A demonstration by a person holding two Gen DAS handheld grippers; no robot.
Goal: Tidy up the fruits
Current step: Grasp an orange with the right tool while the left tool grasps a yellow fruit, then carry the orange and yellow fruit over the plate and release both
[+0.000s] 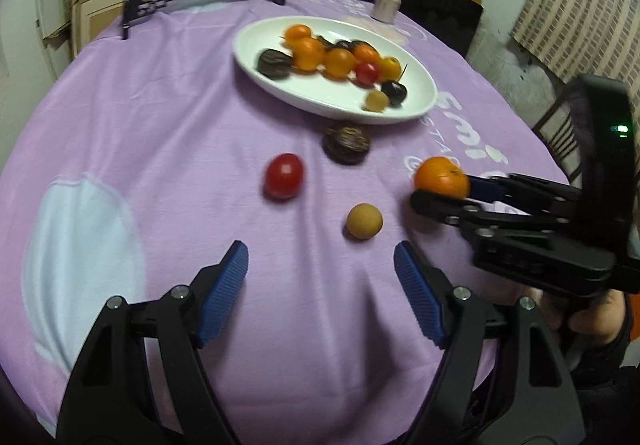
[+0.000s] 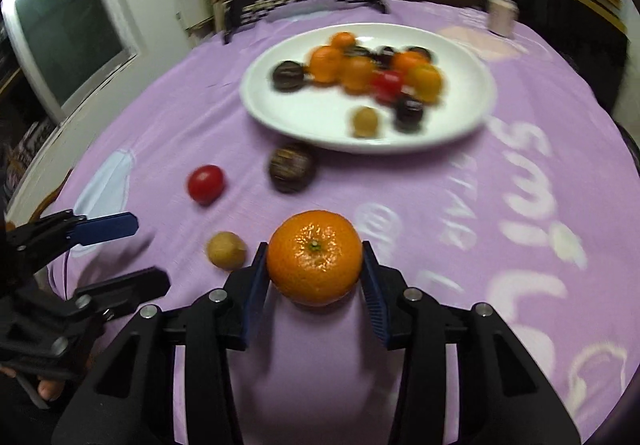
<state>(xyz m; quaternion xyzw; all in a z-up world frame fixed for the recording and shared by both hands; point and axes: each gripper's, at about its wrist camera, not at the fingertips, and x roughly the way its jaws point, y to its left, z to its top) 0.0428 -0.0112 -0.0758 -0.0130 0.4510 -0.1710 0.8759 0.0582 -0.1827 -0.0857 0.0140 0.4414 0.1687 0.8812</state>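
From your left wrist, the left gripper (image 1: 321,269) has its jaws spread wide with nothing between them; a small tan round fruit (image 1: 364,221) lies just ahead on the lilac-clothed tabletop (image 1: 160,149), a red tomato (image 1: 283,176) beyond, a white oval plate (image 1: 416,101) of fruit farther off.

From your right wrist, the right gripper (image 2: 315,261) has its jaws pressed against both flanks of a glossy orange tangerine (image 2: 315,257), gripping it. The tan fruit sits just left of those jaws.

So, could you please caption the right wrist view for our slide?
Right tongs close on a mandarin on the purple cloth, fruit plate beyond.
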